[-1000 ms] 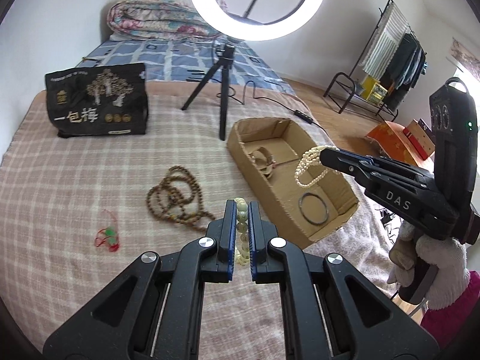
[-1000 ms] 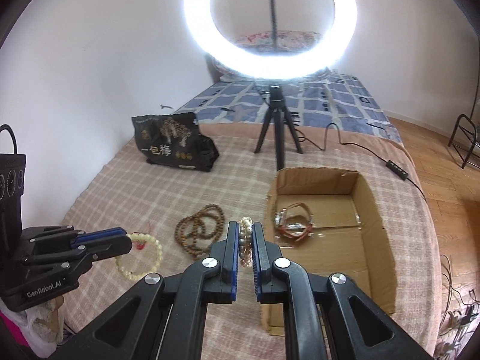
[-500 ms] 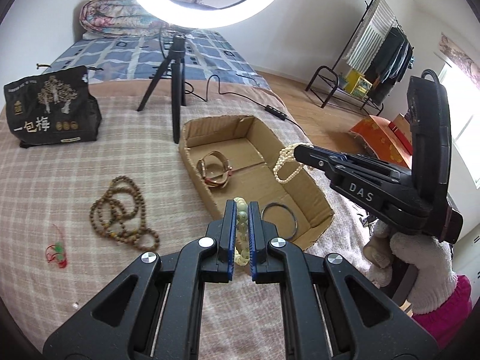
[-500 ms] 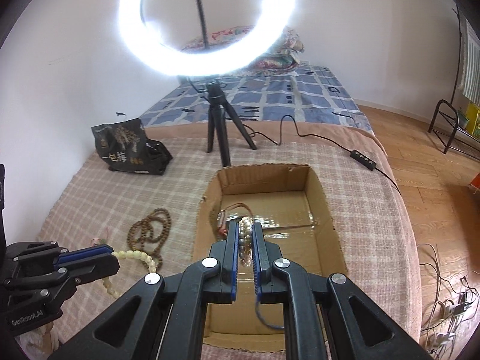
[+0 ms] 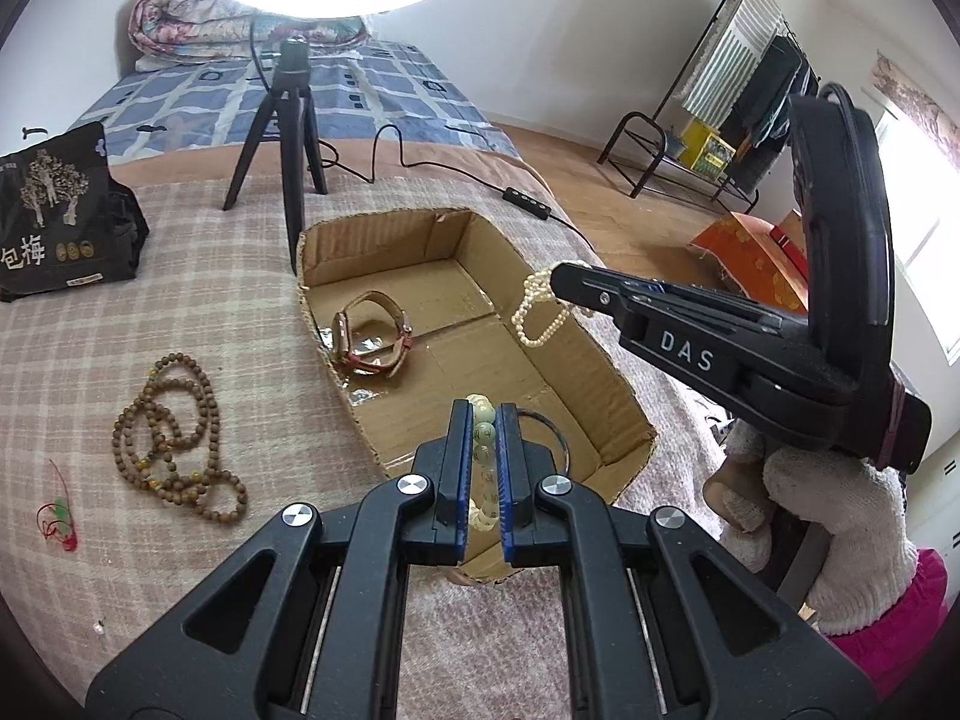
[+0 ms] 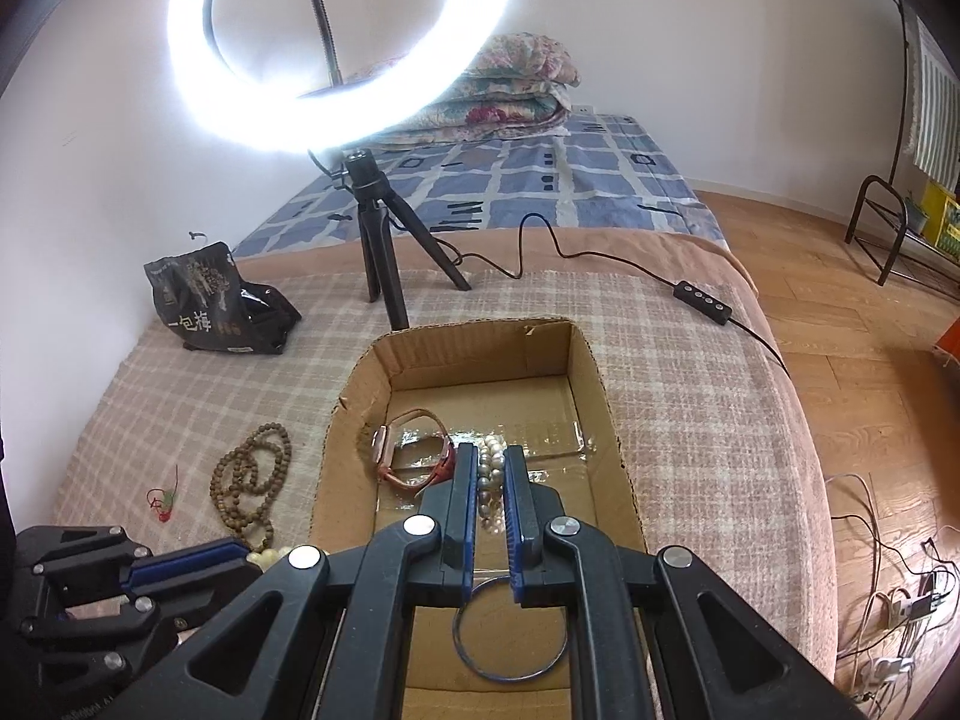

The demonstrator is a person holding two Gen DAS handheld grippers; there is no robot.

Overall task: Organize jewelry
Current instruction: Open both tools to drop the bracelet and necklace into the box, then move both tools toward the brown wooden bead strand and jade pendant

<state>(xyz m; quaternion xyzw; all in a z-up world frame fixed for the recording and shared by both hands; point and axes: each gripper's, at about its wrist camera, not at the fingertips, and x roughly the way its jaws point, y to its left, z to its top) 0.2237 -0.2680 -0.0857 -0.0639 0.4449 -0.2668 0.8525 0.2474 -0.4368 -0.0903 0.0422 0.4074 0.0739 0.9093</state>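
Over the box (image 5: 606, 372), your left gripper (image 5: 483, 420) clenches a jade bracelet (image 5: 483, 429). Your right gripper (image 6: 485, 468) clamps a pearl bracelet (image 6: 491, 471).

We see both views brightly lit, sharp at centre. The ring light (image 6: 336, 48) blows out at 12 o'clock; fisheye edges bend and darken.

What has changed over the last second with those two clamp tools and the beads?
Both tools moved from beside the cardboard box to over it. The left gripper still clamps the pale bead bracelet; the right gripper still clamps the pearl strand. Nothing was let go. The watch, ring and brown beads lie unmoved.
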